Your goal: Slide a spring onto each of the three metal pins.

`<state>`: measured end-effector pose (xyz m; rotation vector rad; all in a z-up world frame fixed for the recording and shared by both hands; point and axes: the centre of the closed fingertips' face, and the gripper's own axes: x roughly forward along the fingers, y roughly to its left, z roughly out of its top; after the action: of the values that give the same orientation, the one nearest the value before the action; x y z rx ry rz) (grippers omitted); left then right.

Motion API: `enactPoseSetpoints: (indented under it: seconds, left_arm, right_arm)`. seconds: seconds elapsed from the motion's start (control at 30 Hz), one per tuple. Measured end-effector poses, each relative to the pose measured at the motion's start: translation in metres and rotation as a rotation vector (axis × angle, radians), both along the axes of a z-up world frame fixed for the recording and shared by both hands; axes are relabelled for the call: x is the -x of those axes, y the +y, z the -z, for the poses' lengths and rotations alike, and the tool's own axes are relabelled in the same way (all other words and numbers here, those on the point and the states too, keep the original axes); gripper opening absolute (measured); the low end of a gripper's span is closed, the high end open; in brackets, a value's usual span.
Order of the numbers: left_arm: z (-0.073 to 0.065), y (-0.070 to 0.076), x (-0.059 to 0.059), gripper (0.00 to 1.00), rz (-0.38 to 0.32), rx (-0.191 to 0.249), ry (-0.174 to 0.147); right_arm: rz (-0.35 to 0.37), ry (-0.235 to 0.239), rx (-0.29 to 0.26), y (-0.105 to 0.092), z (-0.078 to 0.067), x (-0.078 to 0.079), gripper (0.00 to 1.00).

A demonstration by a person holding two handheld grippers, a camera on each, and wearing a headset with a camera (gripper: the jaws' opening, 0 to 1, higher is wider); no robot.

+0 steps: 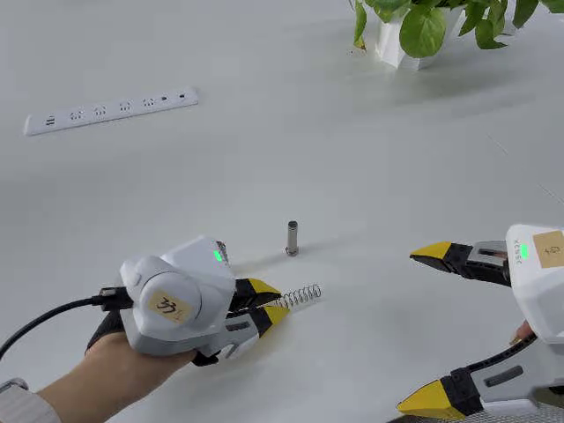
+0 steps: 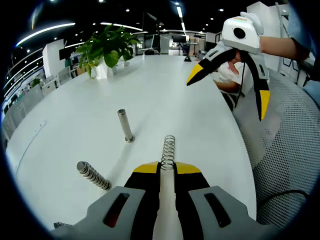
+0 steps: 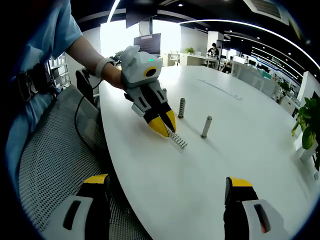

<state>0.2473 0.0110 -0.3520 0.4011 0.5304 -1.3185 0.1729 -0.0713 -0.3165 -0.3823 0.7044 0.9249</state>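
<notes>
Head view: the left gripper (image 1: 271, 300), lower left, is clamped on one end of a spring (image 1: 302, 296) that projects rightward. A bare pin (image 1: 292, 238) stands upright at centre. The right gripper (image 1: 425, 330), lower right, is spread wide and holds nothing. Left gripper view: a sprung pin (image 2: 93, 175) sits lower left.

On the table (image 1: 352, 159) the pin (image 1: 292, 238) stands just behind the spring (image 1: 300, 297), power strip (image 1: 110, 110) far left, plant (image 1: 423, 26) far right.

Shiny metal wire spring (image 1: 300, 296) between the left gripper's (image 1: 275, 303) matt black, yellow-tipped plastic jaws, dull grey metal pin (image 1: 292, 238) just ahead, smooth satin-white tabletop (image 1: 352, 167) beneath
</notes>
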Motion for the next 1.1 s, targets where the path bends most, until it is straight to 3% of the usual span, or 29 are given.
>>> enactPoseSetpoints:
  seconds: [0.2, 0.43, 0.63, 0.87, 1.1]
  left_arm:
    - [-0.006, 0.014, 0.008, 0.06, -0.033, 0.017, -0.001]
    - [-0.018, 0.028, 0.005, 0.06, -0.088, 0.046, 0.004]
    - [-0.038, 0.039, 0.008, 0.06, -0.111, 0.077, -0.016]
    - [-0.062, 0.051, 0.020, 0.06, -0.109, 0.111, -0.049]
    - [-0.072, 0.064, 0.030, 0.06, -0.130, 0.122, -0.066]
  right_arm:
    - [-0.028, 0.006, -0.015, 0.009, -0.003, -0.004, 0.93]
    - [-0.077, -0.003, -0.016, 0.024, -0.007, -0.008, 0.93]
    - [-0.123, -0.017, -0.016, 0.038, -0.015, -0.013, 0.91]
    - [-0.193, -0.022, -0.010, 0.055, -0.024, -0.018, 0.84]
    - [-0.261, -0.026, -0.016, 0.072, -0.030, -0.023, 0.80]
